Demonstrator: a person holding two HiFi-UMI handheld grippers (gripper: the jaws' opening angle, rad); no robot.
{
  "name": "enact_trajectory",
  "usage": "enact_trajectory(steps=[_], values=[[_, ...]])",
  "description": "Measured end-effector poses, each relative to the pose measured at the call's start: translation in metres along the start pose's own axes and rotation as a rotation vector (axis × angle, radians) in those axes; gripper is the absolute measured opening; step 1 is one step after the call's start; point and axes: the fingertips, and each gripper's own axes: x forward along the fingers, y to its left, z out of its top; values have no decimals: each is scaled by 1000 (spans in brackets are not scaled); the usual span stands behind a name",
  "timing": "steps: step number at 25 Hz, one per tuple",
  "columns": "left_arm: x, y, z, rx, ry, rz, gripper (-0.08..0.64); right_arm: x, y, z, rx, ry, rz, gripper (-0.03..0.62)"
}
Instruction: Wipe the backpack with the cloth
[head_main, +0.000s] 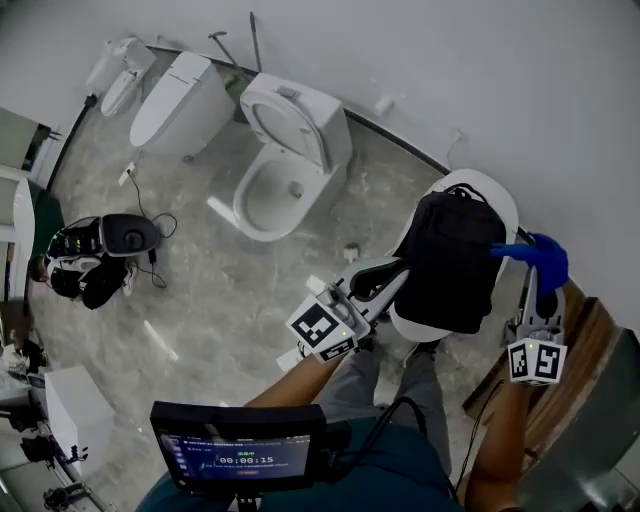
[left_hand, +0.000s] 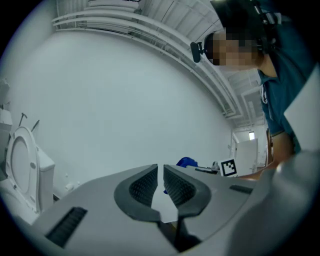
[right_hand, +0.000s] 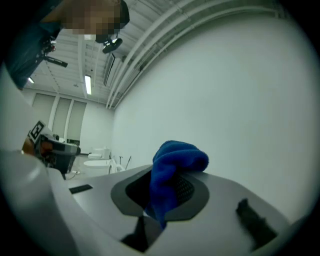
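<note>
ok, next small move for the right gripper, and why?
Probably ease the right gripper leftward so the blue fluffy cloth clamped in its jaws presses onto the black fabric backpack. The cloth sits at the backpack's upper right edge, and the head view does not show firm contact.

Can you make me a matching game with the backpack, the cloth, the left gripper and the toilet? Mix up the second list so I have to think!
Things:
1. backpack
2. cloth
3. left gripper
4. toilet

Clues:
A. white, lid standing up
B. blue, pinched in the right gripper jaws
C. black, lying on a white oval seat
D. jaws almost together, nothing between them

Pairs: 1-C, 2-B, 3-D, 4-A
</note>
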Motion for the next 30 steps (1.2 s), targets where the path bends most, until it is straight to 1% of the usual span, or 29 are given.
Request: enact_trajectory(steps=[2,4,7,10,12,16,19,22,25,28,30], values=[[-5,-18,26,30,-7,-43,43,-27,15,50,10,-85,-29,49],[-8,-37,46,74,-11,-83,42,-56,27,87,22,-145,-49,49],[-9,-64,72,140,-34,-116,43,-96,39,126,28,-213,-59,49],[-25,-95,98,178,-59,-139,43,-138,58,160,11,-253,-56,49],[-39,-117,108,200,-69,-145,43,-167,72,174,7,-265,-47,49],[-69,-168,110,228,-85,-164,42,-236,97,189,-22,-283,-40,49],[-109,-214,108,222,-98,-165,43,-298,124,197,-63,-270,-45,49],[-153,-256,98,235,-109,-155,43,-350,149,191,-62,-248,-35,49],[-193,-299,82,253,-125,-127,43,-403,170,179,-63,-215,-13,49],[-234,-339,66,259,-131,-95,43,-457,185,169,-55,-187,-4,49],[-257,-360,64,257,-133,-82,43,-483,193,169,-43,-178,-7,49]])
